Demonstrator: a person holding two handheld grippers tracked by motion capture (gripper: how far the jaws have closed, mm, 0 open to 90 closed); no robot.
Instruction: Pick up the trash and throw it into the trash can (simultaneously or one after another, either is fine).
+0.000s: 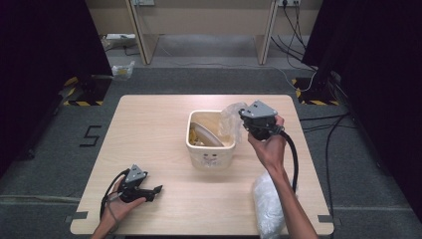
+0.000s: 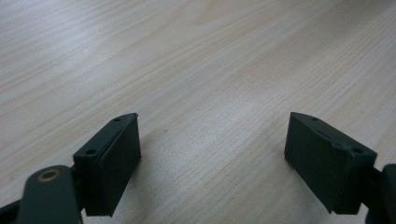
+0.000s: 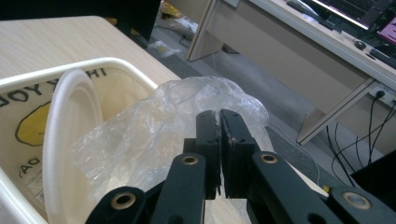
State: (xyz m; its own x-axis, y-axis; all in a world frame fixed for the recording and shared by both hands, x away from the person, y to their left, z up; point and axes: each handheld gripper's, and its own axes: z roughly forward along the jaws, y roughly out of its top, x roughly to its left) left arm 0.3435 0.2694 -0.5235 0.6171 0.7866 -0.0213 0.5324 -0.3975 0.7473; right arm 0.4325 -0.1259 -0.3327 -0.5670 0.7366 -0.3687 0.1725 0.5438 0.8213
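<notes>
Bench [image 1: 164,124]: pale wood, carries everything below. All positions are given relative to the bin.

Bin [image 1: 211,149]: cream, rectangular, open-topped, near bench centre. A white round plate or lid [image 3: 70,140] leans on edge inside it, with some yellow item beside it that is too small to identify. The printing on the bin's inner wall is only partly readable.

Bag roll [image 1: 268,206]: a bundle of clear plastic lying toward the person from the bin and to its right, at the near bench edge. Its lower end is cut off by the frame.

Plastic bag [image 3: 154,121]: thin, clear, crumpled. It is held over the bin's right rim, bulging toward the opening. Where its mouth lies cannot be made out.

Right gripper [image 3: 219,154]: clenched on the plastic bag, jaws pressed together with film between them, just right of the bin. Judgement: the bag goes into or over the bin, which lies to this gripper's left.

Left gripper [image 2: 212,163]: released, jaws wide apart over bare bench, well toward the person and left of the bin. It is the farther hand.
</notes>
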